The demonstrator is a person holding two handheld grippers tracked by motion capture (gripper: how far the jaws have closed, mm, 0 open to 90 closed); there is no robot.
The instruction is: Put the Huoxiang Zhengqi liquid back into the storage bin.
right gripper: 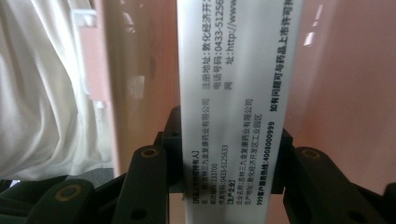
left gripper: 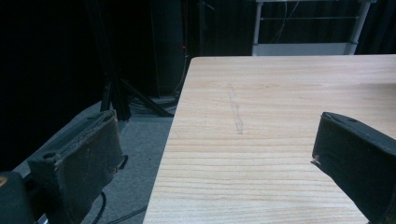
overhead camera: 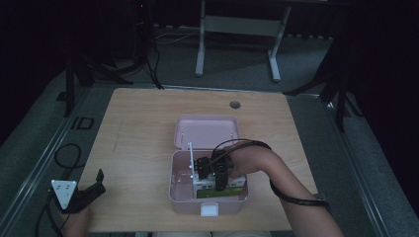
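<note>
Your right gripper [overhead camera: 221,178] reaches down inside the pink lunch box [overhead camera: 181,193], jaws clamped on a white medicine carton [right gripper: 236,107] printed with Chinese text. The box's lid [overhead camera: 207,131] lies open behind it. Your left gripper [overhead camera: 91,191] rests left of the box at the wooden table [left gripper: 280,140] edge, jaws spread and empty.

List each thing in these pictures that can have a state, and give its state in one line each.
Pink box: open, lid laid back flat on the table.
White carton: gripped in the right gripper, held over the box's inside.
Right gripper: shut on the carton, fingers pressing its two sides.
Left gripper: open, holding nothing, at the table's near left corner.
</note>
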